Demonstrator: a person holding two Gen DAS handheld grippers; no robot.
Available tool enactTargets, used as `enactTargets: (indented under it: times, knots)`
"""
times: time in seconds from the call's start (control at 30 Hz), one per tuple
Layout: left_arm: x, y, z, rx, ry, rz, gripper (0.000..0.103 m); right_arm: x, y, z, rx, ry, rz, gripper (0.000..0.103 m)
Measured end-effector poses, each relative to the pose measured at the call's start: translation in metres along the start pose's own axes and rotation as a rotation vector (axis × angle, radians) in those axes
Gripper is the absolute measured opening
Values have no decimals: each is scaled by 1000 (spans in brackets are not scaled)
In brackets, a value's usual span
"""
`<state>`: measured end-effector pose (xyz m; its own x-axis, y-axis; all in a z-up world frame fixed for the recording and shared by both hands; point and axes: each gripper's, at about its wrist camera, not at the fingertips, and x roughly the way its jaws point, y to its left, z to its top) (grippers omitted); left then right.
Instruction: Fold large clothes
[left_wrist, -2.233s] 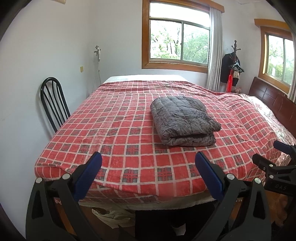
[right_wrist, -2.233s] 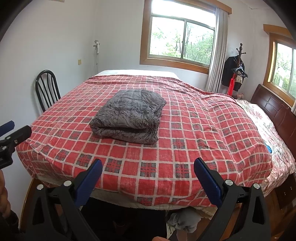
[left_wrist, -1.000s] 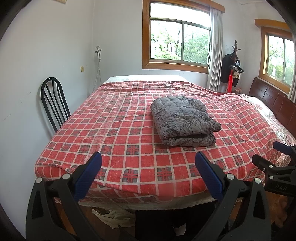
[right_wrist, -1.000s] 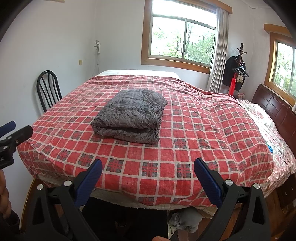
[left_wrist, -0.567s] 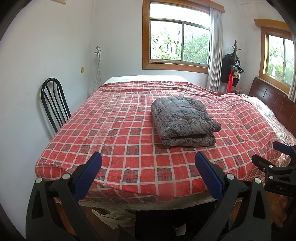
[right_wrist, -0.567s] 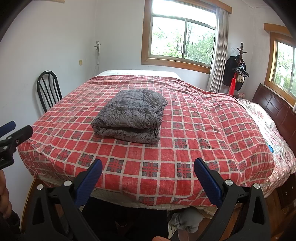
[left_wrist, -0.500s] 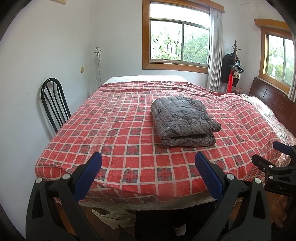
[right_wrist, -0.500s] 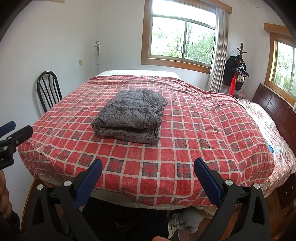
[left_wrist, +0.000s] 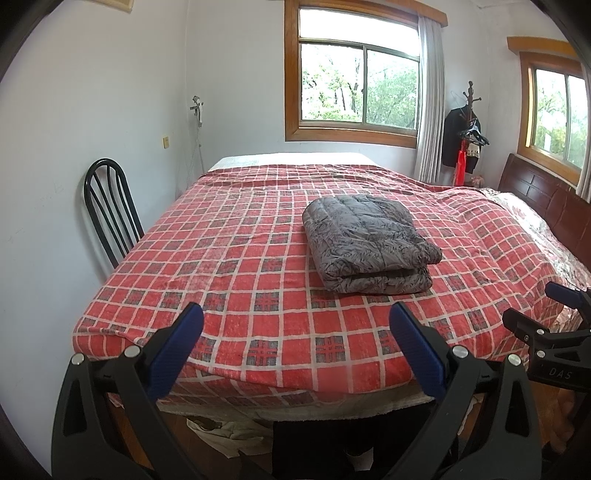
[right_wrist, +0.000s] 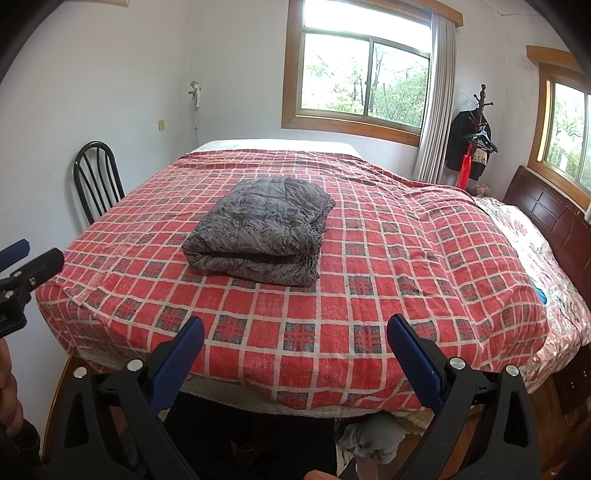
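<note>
— What lettering can be read in the bedroom scene?

— Only "DAS", printed in pale capitals on the black body of the right gripper (left_wrist: 554, 314), seen to the right of the left gripper's (left_wrist: 295, 325) blue-padded fingers (left_wrist: 413, 350).

— And from the right wrist?

— A few pale characters are glimpsed on the other tool's body at the left edge, left of the fingers, but they are cut off and cannot be made out.
</note>
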<state>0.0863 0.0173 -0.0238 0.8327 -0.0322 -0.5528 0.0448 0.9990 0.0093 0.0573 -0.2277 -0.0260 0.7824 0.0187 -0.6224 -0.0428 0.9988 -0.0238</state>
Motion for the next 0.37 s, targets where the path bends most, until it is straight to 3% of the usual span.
enactTargets:
  times: [0.37]
  knots:
    - [-8,-1,2,4,-17,1,100,-1,2,0,1,-2,0,99]
